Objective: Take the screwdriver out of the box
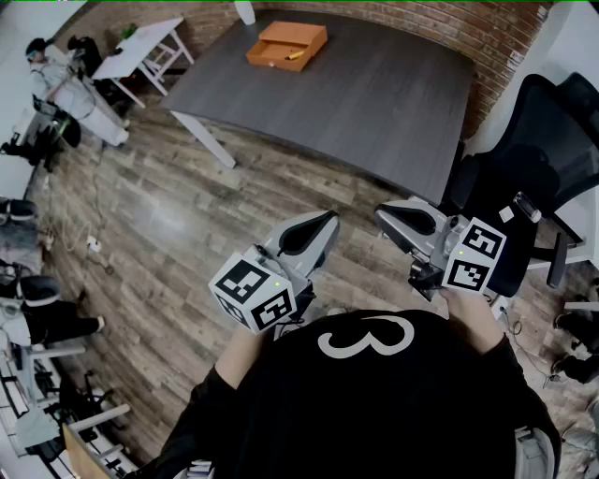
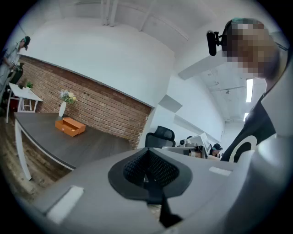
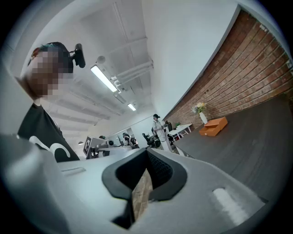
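An orange box (image 1: 286, 44) lies open at the far end of the dark table (image 1: 374, 103), and a yellow-handled screwdriver (image 1: 295, 55) rests in it. The box also shows small in the left gripper view (image 2: 70, 126) and the right gripper view (image 3: 213, 126). I stand well back from the table on the wooden floor. My left gripper (image 1: 328, 222) is held level near my chest, jaws shut with nothing in them (image 2: 149, 176). Beside it, my right gripper (image 1: 385, 214) is also level, its jaws together and nothing between them (image 3: 144, 179).
A black office chair (image 1: 538, 154) stands to the right of the table. A white vase (image 1: 244, 11) sits behind the box. A small white table (image 1: 145, 51) and another person (image 1: 58, 86) are at the far left. Cables and equipment line the left floor.
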